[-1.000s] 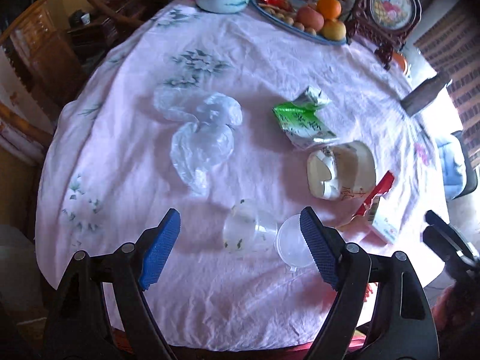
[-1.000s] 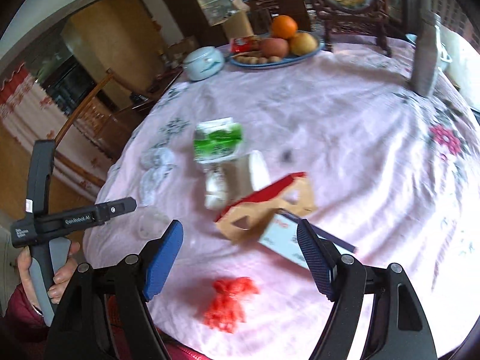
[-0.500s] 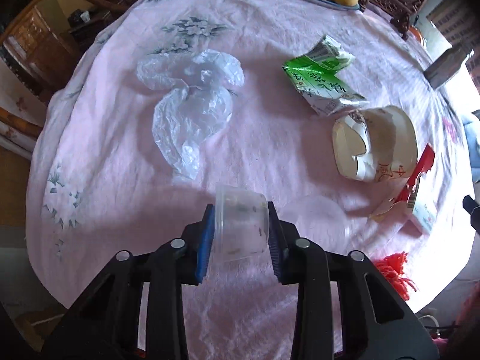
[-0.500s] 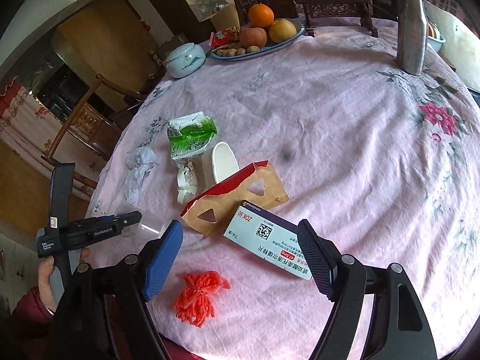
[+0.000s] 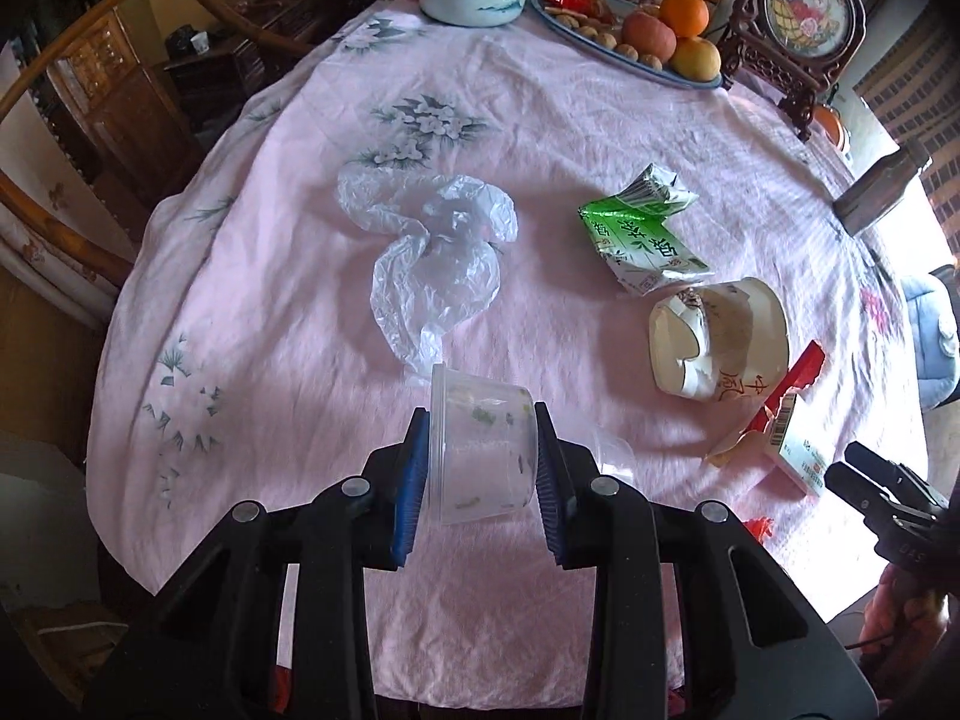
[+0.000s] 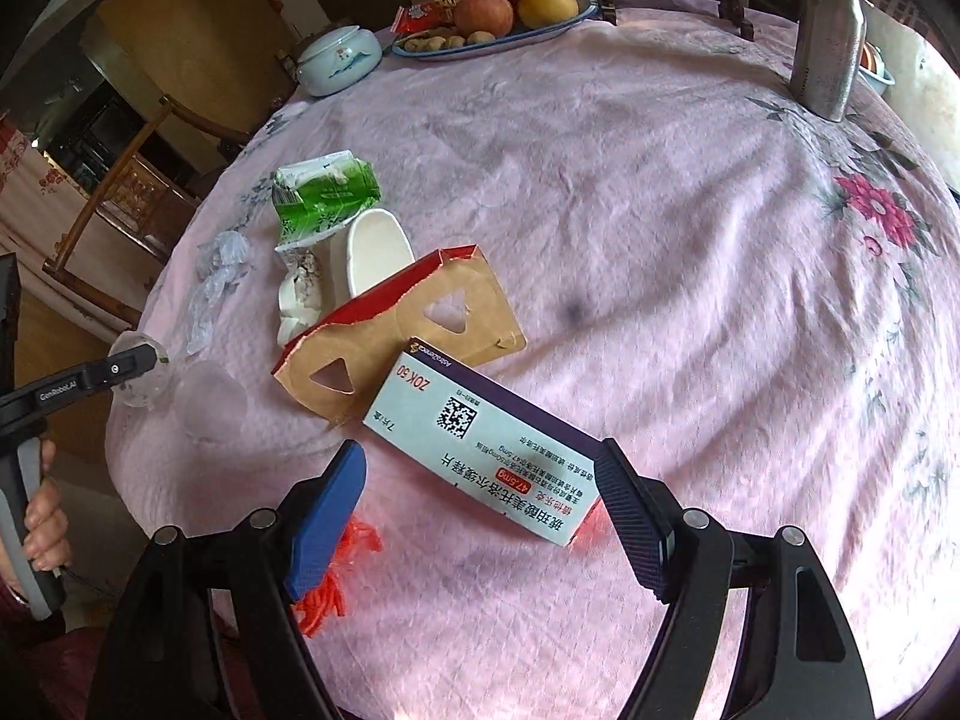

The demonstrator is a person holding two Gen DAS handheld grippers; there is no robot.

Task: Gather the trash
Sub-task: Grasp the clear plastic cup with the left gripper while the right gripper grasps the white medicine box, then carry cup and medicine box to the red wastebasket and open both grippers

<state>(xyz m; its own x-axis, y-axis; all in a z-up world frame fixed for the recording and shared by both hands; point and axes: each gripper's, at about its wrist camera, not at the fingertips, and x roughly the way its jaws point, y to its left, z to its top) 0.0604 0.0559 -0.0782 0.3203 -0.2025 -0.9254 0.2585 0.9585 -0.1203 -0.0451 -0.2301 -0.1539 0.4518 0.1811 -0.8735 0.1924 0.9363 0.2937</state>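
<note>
Your left gripper [image 5: 480, 468] is clamped tight on the clear plastic cup [image 5: 480, 450], while your right gripper [image 6: 480, 516] sits wide open, empty, over the medicine box [image 6: 486, 441].

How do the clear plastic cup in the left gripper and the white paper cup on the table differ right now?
The clear plastic cup is see-through with green flecks inside; the white paper cup is opaque and printed. The plastic one keeps its shape, clamped in the left gripper; the paper one lies crushed and torn on the tablecloth. Both are on their sides.
</note>
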